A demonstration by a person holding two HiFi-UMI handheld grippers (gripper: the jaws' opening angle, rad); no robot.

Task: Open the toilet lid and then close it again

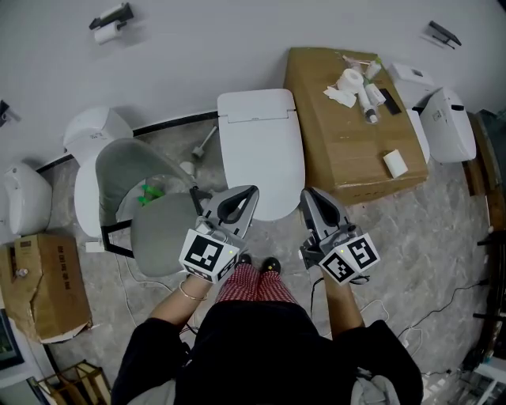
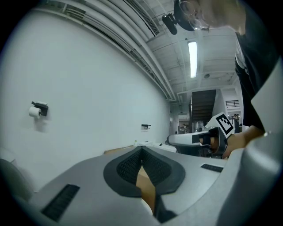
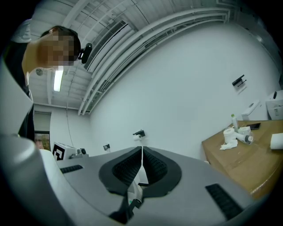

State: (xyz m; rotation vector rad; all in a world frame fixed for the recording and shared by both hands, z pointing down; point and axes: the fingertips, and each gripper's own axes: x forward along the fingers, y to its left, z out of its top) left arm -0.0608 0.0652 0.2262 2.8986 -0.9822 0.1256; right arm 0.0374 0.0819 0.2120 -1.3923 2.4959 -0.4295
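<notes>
While the person stands facing the wall, one white oblong toilet lid [image 1: 261, 150] lies shut on its bowl directly ahead. It sits between a grey padded chair [image 1: 150, 221] and a large brown cardboard box [image 1: 340, 150].

Fixture count is four: the central toilet, a second white toilet [image 1: 83, 134] behind the chair, a third white fixture [image 1: 24, 198] at the far left and a fourth white fixture [image 1: 448, 123] at the far right. There are two cardboard boxes; the second, a torn brown carton [image 1: 39, 285], sits on the floor at the left. Two black wall-mounted paper holders are in sight, a left holder [image 1: 111, 20] and a right holder [image 1: 443, 33].

Each of the two grippers carries one cube with black-and-white square markers. No lettering is legible anywhere.

Both forearms reach forward, side by side. The left gripper [image 1: 251, 191] has its tip over the lid's front left part. The right gripper [image 1: 308, 194] has its tip just beside the lid's front right edge. Contact with the lid cannot be told. On each gripper the ribbed black pads meet at the tips, with nothing clamped between them.
</notes>
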